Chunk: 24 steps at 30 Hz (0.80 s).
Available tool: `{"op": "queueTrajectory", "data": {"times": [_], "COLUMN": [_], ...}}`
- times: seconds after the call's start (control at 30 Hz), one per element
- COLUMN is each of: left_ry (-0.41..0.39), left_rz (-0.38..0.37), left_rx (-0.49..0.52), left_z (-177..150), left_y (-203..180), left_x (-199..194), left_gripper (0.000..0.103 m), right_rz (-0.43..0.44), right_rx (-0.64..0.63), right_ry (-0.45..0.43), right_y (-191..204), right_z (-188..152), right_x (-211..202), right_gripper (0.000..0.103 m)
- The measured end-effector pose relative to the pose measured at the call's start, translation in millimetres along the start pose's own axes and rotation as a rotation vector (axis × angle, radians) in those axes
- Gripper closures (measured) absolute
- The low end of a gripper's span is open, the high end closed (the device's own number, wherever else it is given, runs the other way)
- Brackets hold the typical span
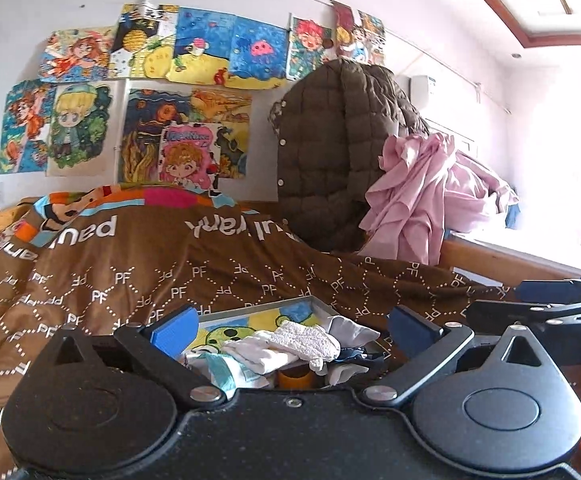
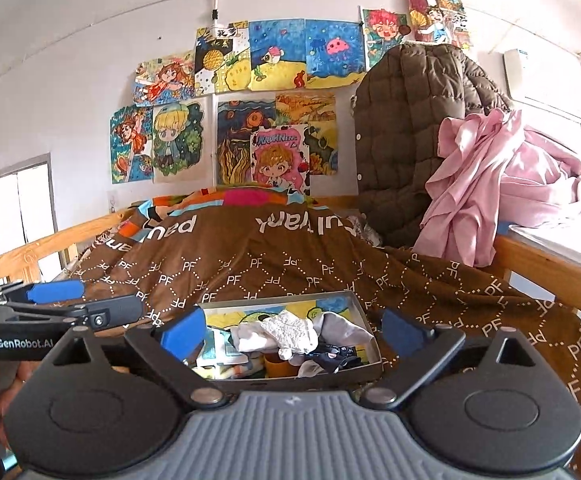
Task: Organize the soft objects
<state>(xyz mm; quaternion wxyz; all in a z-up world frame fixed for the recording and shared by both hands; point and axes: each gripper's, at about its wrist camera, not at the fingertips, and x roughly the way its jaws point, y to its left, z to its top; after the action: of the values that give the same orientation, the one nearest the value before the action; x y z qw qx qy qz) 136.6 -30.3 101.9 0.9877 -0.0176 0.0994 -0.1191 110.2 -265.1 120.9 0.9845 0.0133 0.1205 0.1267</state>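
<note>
Both grippers were empty. Left gripper [image 1: 294, 330] had its jaws spread wide with nothing between the pads; right gripper [image 2: 292, 330] was the same, jaws wide and no cloth caught. Neither touched the box [image 2: 360, 312].

The box sat on the brown bed cover [image 2: 290, 264], just in front of both grippers. It was a shallow tray with a cartoon print on the floor. Inside it was a loose heap: a white textured cloth [image 2: 290, 330] on top, pale grey cloth [image 2: 344, 330] to the right of it, dark navy fabric [image 2: 336, 354] at the near right, and a folded white piece [image 1: 250, 354] on the left side of the heap. A small orange item [image 2: 276, 362] lay at the near wall, too hidden to identify.

My read on progress: the soft items looked gathered into the box, so collection seemed largely done. Nothing inside was folded or sorted though, just piled, with some navy fabric hanging near the rim. If tidy stacking was expected, that part was left.

Beyond the box, a brown quilted jacket [image 2: 414, 128] and pink cloth [image 2: 490, 184] were heaped at the far right of the bed. I couldn't tell whether those counted as task items. No loose small cloths showed on the cover around the box.
</note>
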Motion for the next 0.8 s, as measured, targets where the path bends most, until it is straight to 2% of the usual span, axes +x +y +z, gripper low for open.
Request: {"op": "queueTrajectory", "data": {"times": [0.37,0.8], "left_ry": [-0.003,0.036], "left_rz": [0.047,0.163], "left_rx": [-0.062,-0.09], "left_z": [-12,-45], "left_y": [6,14], "left_x": [-41,-80], "left_gripper": [0.001,0.001], "right_rz": [-0.019,-0.061], "right_rx": [0.044,0.113], "right_ry": [-0.001,0.045], "right_y": [12,20], "right_z": [-19,-63], "right_x": [-29,-47], "right_gripper": [0.001,0.0]}}
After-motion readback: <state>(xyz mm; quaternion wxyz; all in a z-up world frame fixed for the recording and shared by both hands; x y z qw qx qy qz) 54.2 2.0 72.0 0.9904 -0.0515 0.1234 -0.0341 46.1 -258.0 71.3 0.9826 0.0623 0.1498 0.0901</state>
